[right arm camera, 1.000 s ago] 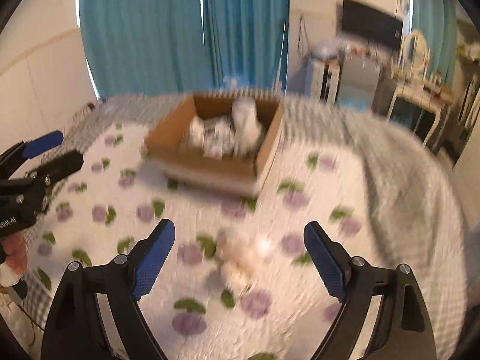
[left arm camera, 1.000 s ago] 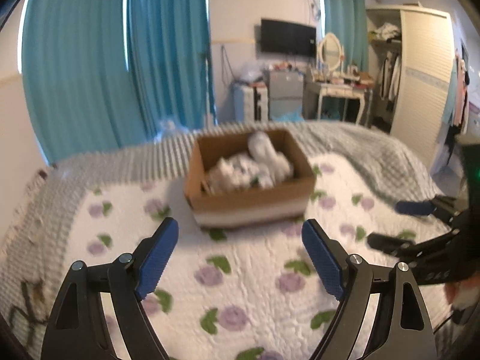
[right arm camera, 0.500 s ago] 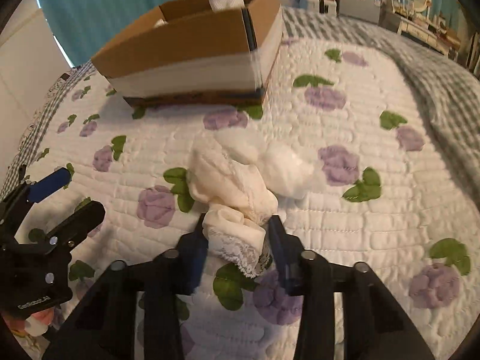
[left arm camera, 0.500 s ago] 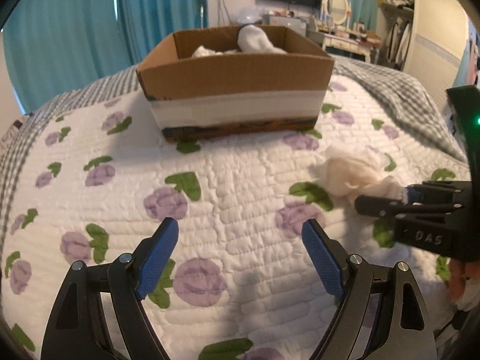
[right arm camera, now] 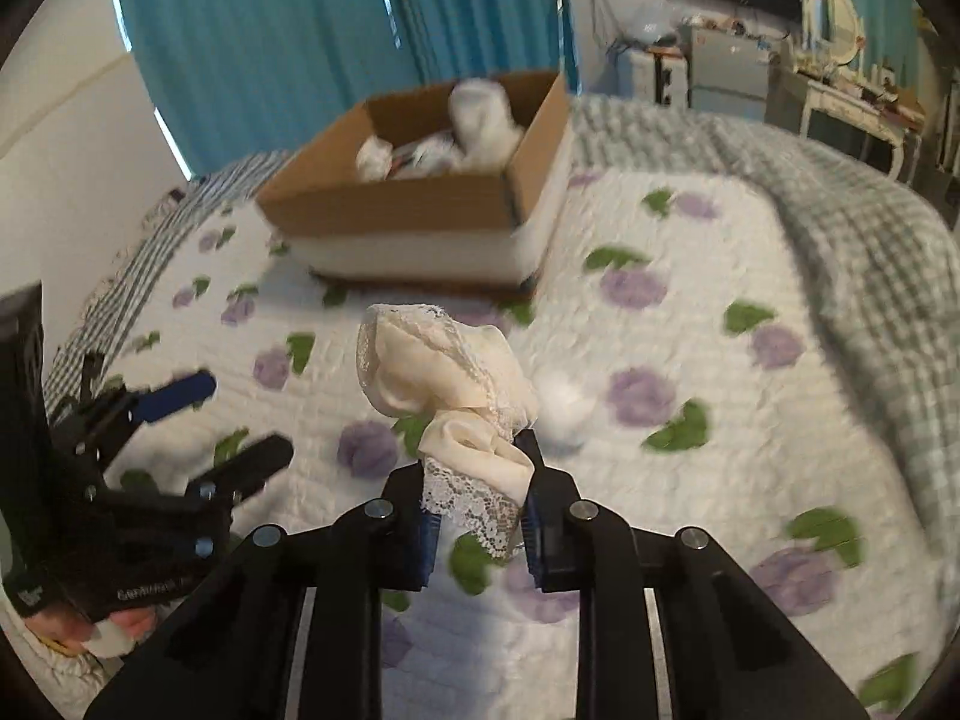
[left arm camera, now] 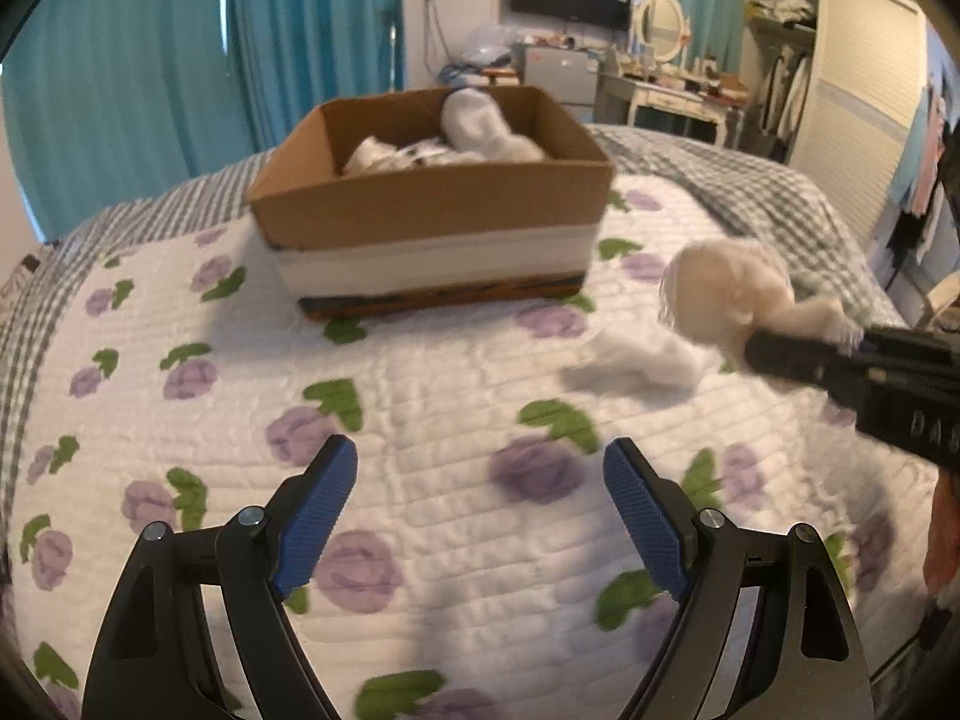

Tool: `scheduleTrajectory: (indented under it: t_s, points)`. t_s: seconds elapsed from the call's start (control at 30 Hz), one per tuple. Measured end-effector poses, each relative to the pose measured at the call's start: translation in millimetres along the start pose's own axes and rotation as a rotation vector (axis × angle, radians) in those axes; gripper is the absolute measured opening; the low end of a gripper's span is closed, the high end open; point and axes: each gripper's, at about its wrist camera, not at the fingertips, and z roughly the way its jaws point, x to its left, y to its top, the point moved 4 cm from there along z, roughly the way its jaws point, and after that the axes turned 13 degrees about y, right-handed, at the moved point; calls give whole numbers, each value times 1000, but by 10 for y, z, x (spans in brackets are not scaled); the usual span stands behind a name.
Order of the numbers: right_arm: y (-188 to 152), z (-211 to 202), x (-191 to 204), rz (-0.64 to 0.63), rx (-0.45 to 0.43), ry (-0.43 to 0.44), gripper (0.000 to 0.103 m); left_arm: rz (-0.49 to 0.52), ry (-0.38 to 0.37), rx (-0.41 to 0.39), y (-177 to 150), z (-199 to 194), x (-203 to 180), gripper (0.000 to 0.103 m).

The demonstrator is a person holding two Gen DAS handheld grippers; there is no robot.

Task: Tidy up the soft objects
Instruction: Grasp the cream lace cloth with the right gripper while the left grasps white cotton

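My right gripper [right arm camera: 477,504] is shut on a cream lace-trimmed cloth [right arm camera: 444,372] and holds it above the bed; it also shows in the left wrist view [left arm camera: 729,294] at the right. A white soft item [right arm camera: 561,402] lies on the quilt just beyond it, also in the left wrist view [left arm camera: 636,357]. A cardboard box [left arm camera: 432,210] with several white soft items inside stands farther back on the bed, also in the right wrist view [right arm camera: 420,204]. My left gripper [left arm camera: 480,510] is open and empty above the quilt, left of the right one [right arm camera: 180,420].
The bed has a white quilt with purple flowers [left arm camera: 420,420] and a grey checked blanket [right arm camera: 840,228] at the far and right sides. Teal curtains [left arm camera: 180,60], a dresser with mirror [left arm camera: 666,78] and a wardrobe [left arm camera: 852,78] stand behind.
My right gripper went down and shut on the cream cloth, then lifted it off the quilt. Both grippers dropped low, then rose and pulled back from the box.
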Motion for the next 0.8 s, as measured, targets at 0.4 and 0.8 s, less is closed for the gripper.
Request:
scheduleTrajectory:
  t_s: [0.4, 0.8]
  points:
    - [168, -137, -803, 57, -12, -104, 22, -25, -79, 114, 132, 342, -853, 86]
    - [245, 225, -1203, 99, 52, -92, 22, -35, -78, 153, 296, 812, -1188, 83]
